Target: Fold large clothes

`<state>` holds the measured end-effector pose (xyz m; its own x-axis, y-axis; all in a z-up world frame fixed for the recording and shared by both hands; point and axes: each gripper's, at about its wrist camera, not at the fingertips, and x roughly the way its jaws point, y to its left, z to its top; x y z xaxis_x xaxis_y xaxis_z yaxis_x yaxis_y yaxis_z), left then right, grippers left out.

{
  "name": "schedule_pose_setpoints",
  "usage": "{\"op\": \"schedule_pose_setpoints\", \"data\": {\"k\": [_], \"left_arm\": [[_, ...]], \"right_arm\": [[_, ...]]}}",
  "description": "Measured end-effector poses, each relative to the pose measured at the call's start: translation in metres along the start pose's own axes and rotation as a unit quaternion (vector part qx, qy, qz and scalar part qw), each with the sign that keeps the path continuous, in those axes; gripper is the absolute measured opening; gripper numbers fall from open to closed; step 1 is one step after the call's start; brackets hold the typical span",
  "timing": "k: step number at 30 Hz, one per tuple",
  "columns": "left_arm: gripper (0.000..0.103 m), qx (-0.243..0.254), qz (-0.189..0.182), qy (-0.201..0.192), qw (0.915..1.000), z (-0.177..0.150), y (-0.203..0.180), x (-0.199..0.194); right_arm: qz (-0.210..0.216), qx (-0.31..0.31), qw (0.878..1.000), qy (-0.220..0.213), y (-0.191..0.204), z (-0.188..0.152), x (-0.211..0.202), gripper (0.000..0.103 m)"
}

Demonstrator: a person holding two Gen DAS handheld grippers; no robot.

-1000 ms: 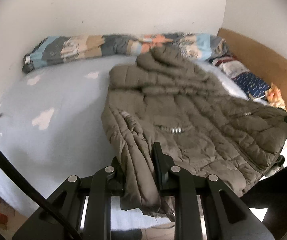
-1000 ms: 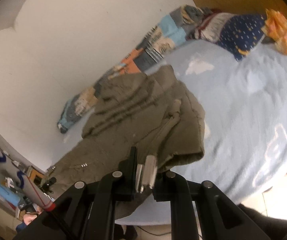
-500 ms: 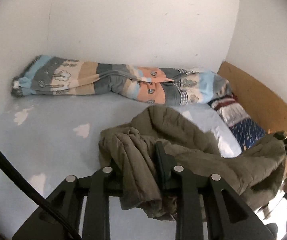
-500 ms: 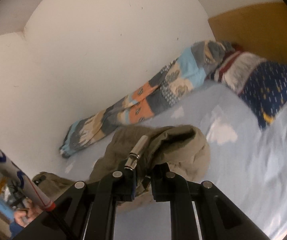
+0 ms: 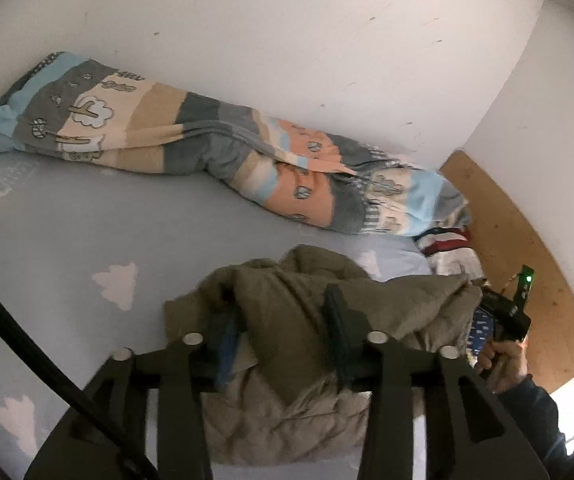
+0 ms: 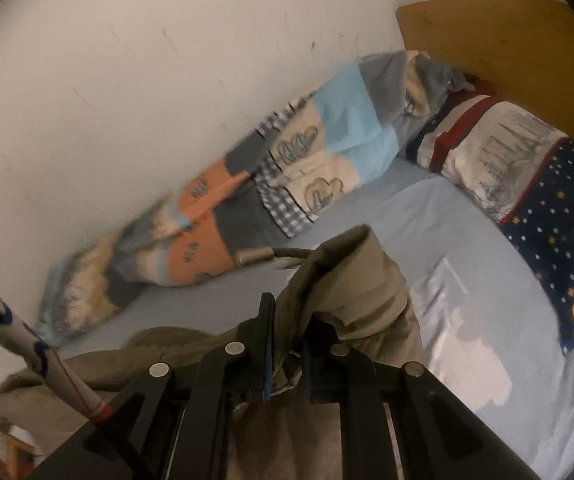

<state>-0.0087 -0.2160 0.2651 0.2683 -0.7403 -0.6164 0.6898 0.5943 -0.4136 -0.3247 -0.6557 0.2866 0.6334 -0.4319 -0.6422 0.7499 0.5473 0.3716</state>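
Observation:
An olive quilted puffer jacket [image 5: 287,320] is lifted over the light blue bed [image 5: 67,216]. My left gripper [image 5: 283,320] is shut on a thick bunch of the jacket's edge, and the rest hangs below the fingers. My right gripper [image 6: 287,332] is shut on another part of the jacket [image 6: 347,288], with fabric bunched over the fingers and a drawstring toggle [image 6: 253,257] sticking out to the left. The right gripper and the hand holding it show at the right of the left wrist view [image 5: 507,320].
A rolled patchwork duvet [image 5: 207,152] lies along the white wall at the back. A striped and star-print pillow [image 6: 527,168] sits by the wooden headboard [image 6: 507,28]. The sheet has white cloud prints [image 5: 115,284].
Both grippers have risen and moved forward over the bed, carrying the jacket's lower edge up. The jacket went from lying spread flat to bunched and folded over itself.

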Motion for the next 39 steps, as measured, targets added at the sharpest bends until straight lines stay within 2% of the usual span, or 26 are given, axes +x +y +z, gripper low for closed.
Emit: {"op": "schedule_pose_setpoints", "data": {"k": [1,2,4,8,10,13,16,17,18,21,24,28,29,32,35,39], "left_arm": [[0.058,0.007,0.023,-0.013,0.9996,0.0,0.006,0.0],[0.063,0.01,0.036,-0.024,0.999,-0.001,0.012,-0.001],[0.063,0.01,0.05,-0.035,0.9981,0.0,0.028,0.002],[0.063,0.022,0.07,-0.01,0.9972,-0.008,0.041,0.02],[0.063,0.043,0.075,0.0,0.9962,-0.015,0.032,0.032],[0.063,0.071,0.057,0.011,0.9958,-0.025,0.008,0.048],[0.063,0.115,0.044,0.023,0.9921,-0.039,-0.031,0.066],[0.063,0.128,0.043,0.026,0.9905,-0.043,-0.042,0.071],[0.063,0.144,0.043,0.03,0.9883,-0.049,-0.057,0.079],[0.064,0.179,0.054,0.041,0.9815,-0.061,-0.093,0.103],[0.065,0.198,0.076,0.064,0.9752,-0.07,-0.115,0.139],[0.065,0.202,0.135,0.104,0.9644,-0.083,-0.11,0.194],[0.071,0.197,0.147,0.117,0.9621,-0.086,-0.102,0.206],[0.075,0.165,0.144,0.146,0.9647,-0.091,-0.08,0.23],[0.076,0.138,0.136,0.152,0.969,-0.092,-0.067,0.243],[0.077,0.117,0.158,0.167,0.9662,-0.092,-0.062,0.258]], "right_arm": [[-0.009,0.001,1.0,0.008,-0.002,-0.002,0.016,0.011],[-0.017,0.003,1.0,0.013,-0.004,-0.003,0.029,0.011],[-0.037,0.009,0.999,0.027,-0.011,-0.009,0.06,0.011],[-0.073,-0.005,0.996,0.05,-0.019,-0.02,0.099,0.012],[-0.06,0.015,0.995,0.08,-0.028,-0.023,0.114,0.014],[-0.004,0.048,0.996,0.071,-0.038,-0.02,0.1,0.029],[0.035,0.047,0.998,0.037,-0.037,-0.009,0.062,0.053],[0.042,0.042,0.998,0.027,-0.037,-0.006,0.049,0.066],[0.056,0.036,0.998,0.014,-0.038,-0.003,0.033,0.068],[0.071,0.007,0.997,0.01,-0.032,-0.003,0.007,0.068],[0.073,-0.067,0.994,0.04,-0.006,-0.03,0.002,0.068],[0.056,-0.144,0.984,0.084,0.025,-0.078,0.027,0.068],[0.042,-0.156,0.982,0.096,0.029,-0.09,0.04,0.068],[0.003,-0.189,0.973,0.132,0.035,-0.118,0.078,0.069],[0.003,-0.173,0.972,0.156,0.025,-0.126,0.105,0.07],[0.0,-0.152,0.971,0.185,0.019,-0.127,0.131,0.07]]}}
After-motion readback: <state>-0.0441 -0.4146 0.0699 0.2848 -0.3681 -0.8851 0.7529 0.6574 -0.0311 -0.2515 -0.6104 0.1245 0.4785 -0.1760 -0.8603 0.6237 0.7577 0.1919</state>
